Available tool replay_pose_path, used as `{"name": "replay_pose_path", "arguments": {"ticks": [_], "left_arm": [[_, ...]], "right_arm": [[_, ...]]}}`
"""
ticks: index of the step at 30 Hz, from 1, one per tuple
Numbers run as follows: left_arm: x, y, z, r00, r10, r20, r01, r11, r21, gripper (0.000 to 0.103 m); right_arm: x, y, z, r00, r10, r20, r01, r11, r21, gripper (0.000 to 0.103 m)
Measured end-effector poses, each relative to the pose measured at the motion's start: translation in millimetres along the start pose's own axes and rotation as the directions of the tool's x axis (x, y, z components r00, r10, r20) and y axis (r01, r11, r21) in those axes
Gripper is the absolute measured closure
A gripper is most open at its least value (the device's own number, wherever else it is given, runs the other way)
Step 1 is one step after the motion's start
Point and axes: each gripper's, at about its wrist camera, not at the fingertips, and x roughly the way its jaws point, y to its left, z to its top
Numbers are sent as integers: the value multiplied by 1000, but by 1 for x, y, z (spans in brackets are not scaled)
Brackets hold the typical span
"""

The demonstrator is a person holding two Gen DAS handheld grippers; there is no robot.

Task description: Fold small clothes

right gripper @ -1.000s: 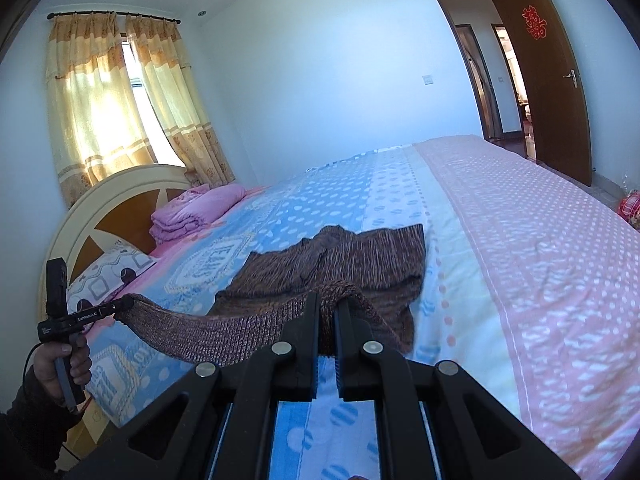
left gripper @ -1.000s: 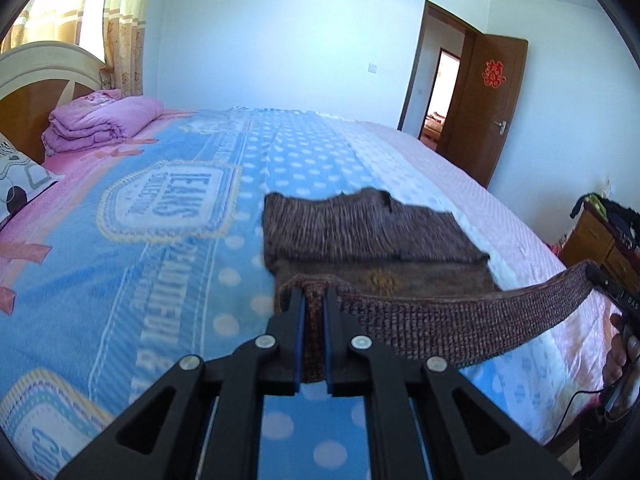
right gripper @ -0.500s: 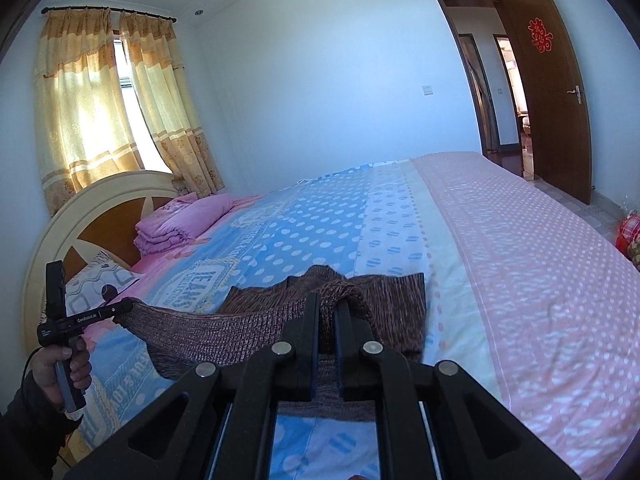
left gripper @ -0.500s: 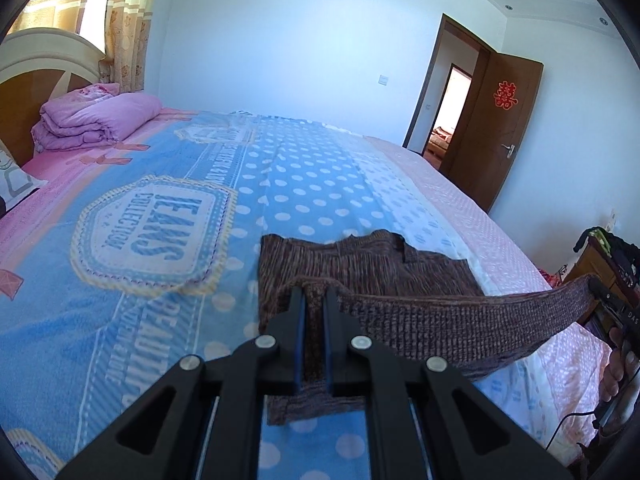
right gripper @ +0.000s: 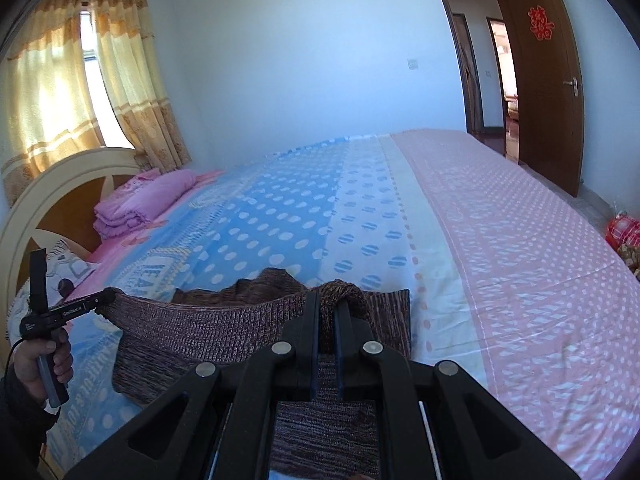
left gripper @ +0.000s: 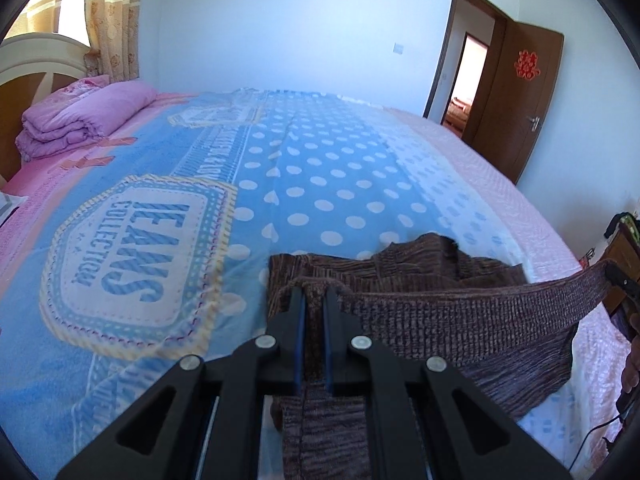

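A brown knitted garment [left gripper: 448,320] lies on the bed, with its near hem lifted and stretched between my two grippers. My left gripper [left gripper: 314,294] is shut on one corner of the hem. My right gripper [right gripper: 327,298] is shut on the other corner. The garment [right gripper: 224,336] hangs in a taut band between them, above its part that lies flat on the bedspread. The right gripper also shows at the right edge of the left wrist view [left gripper: 618,280]. The left gripper shows in a hand at the left of the right wrist view [right gripper: 105,298].
The bed has a blue dotted and pink bedspread [left gripper: 320,184]. A folded purple quilt [left gripper: 80,120] lies by the headboard [right gripper: 52,200]. A brown door [right gripper: 548,76] stands open at the right. A wooden cabinet [left gripper: 624,256] stands beside the bed.
Both grippers have carried the lifted hem forward over the garment, toward its far edge. Less of the flat part shows beyond the hem now.
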Motion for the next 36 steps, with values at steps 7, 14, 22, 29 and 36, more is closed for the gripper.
{"name": "replay_pose_path", "arguments": {"ticks": [7, 14, 22, 29, 36], "left_arm": [[84, -3, 1, 992, 88, -92, -83, 995, 53, 93], [77, -4, -12, 984, 173, -40, -166, 975, 145, 29], [70, -30, -58, 964, 266, -11, -223, 828, 514, 7], [100, -42, 7, 907, 405, 113, -408, 783, 470, 5], [102, -3, 36, 875, 480, 67, -471, 810, 349, 3]], "right_arm": [[91, -19, -7, 988, -77, -137, 78, 997, 3, 98], [121, -24, -24, 966, -187, -180, 172, 980, -96, 55], [134, 21, -56, 923, -270, -273, 145, 904, -403, 37], [172, 23, 6, 905, -388, -173, 285, 856, -432, 37], [148, -10, 29, 918, -375, -131, 325, 897, -299, 37]]}}
